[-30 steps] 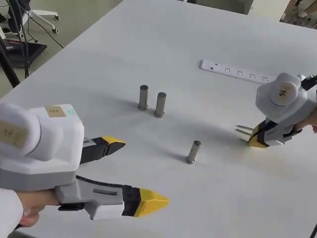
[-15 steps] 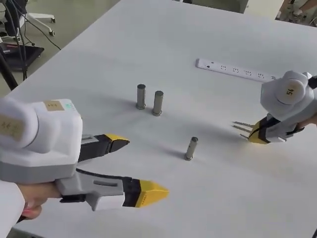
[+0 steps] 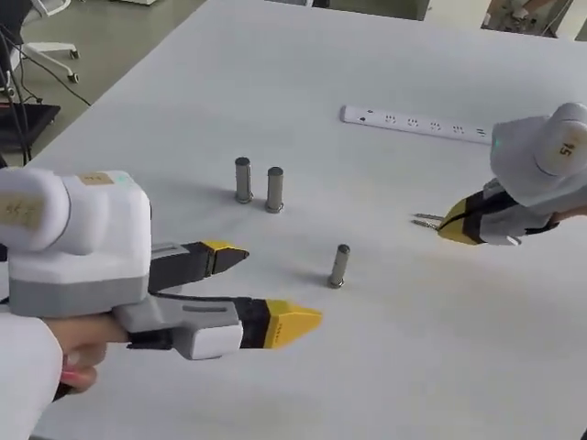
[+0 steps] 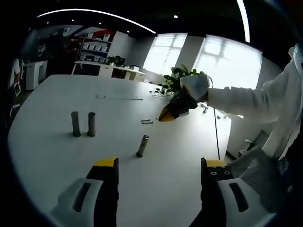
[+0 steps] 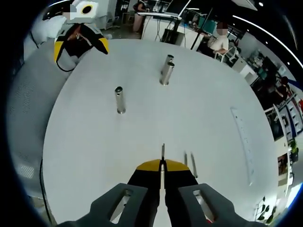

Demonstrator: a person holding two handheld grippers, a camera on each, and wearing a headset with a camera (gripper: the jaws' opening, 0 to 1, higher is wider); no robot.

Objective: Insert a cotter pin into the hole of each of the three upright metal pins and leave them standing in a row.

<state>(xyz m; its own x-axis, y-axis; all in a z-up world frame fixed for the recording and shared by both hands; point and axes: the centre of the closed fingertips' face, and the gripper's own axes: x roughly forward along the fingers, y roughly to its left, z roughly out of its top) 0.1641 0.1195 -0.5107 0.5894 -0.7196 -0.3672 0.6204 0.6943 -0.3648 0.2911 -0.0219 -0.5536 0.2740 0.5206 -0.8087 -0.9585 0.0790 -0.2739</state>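
— Why is the right gripper (image 5: 162, 165) held clear of the bench (image 3: 413, 357)?

— Its jaws are pinched together on one cotter pin (image 5: 163, 152). The pin's end sticks out past the tips and points roughly toward the lone metal pin (image 5: 120, 99). Held lengthwise like that, I'd judge it can go straight at the hole.

— And the rest of the cotter pins?

— Two spare cotter pins (image 5: 192, 163) lie flat on the bench just beside that gripper, toward the right edge, on hand for the other holes.

— How do the metal pins stand?

— All three stand upright, none with a cotter pin through it that I can see. The paired metal pins (image 3: 274, 188) are side by side mid-bench. The lone one stands apart, nearer the front edge, so there's no row yet.

— What about the left gripper (image 3: 282, 284)?

— It hovers near the front left corner with its jaws wide and nothing in them. It faces the lone pin, probably ready to steady it.
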